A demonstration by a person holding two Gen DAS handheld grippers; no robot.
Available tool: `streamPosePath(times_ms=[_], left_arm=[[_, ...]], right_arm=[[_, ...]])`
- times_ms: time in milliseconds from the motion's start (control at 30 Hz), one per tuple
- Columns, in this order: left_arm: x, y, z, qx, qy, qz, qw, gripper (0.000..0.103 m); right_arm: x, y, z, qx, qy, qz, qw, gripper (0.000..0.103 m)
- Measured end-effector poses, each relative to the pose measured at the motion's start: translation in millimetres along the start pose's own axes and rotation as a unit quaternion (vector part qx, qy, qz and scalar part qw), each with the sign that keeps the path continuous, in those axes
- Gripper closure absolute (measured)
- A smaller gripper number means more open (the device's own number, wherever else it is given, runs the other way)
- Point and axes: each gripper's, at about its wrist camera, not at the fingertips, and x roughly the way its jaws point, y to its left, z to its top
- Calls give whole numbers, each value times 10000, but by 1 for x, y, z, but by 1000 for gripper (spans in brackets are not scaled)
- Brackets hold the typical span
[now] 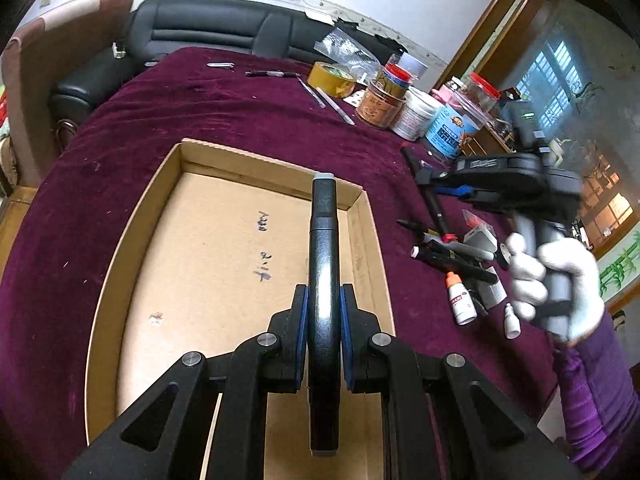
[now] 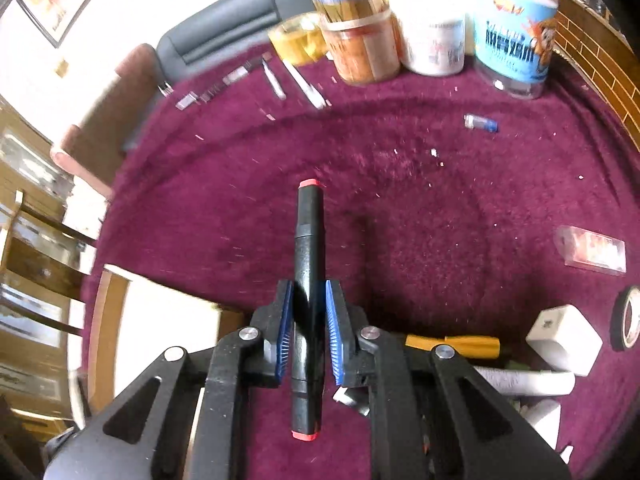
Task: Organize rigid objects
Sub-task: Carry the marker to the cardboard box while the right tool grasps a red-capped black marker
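Observation:
My left gripper point(image 1: 324, 300) is shut on a black marker with a grey cap point(image 1: 324, 240) and holds it over the open cardboard box point(image 1: 132, 216) on the purple tablecloth. My right gripper point(image 2: 307, 304) is shut on a black marker with red ends point(image 2: 307, 248) above the cloth, right of the box corner point(image 2: 168, 320). The right gripper also shows in the left wrist view point(image 1: 432, 182), held in a white-gloved hand above a pile of pens and small bottles point(image 1: 460, 256).
Jars and tubs point(image 1: 412, 108) and a roll of yellow tape point(image 1: 332, 78) stand at the table's far side, with tweezers and pens point(image 1: 328, 98) beside them. A white block point(image 2: 564, 338), an orange marker point(image 2: 456, 346) and a tape roll point(image 2: 630, 318) lie at the right. A black sofa point(image 1: 208, 24) is behind.

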Motion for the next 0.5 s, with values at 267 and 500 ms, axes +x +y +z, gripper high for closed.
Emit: streamPosePath(times_ms=[267, 500], left_arm=[[58, 11, 28, -344, 712, -135, 9968, 92], [89, 18, 33, -594, 882, -165, 9942, 92]], right_arm=[[7, 54, -46, -73, 568, 890, 9944, 89], [41, 73, -59, 54, 705, 819, 9941, 89]])
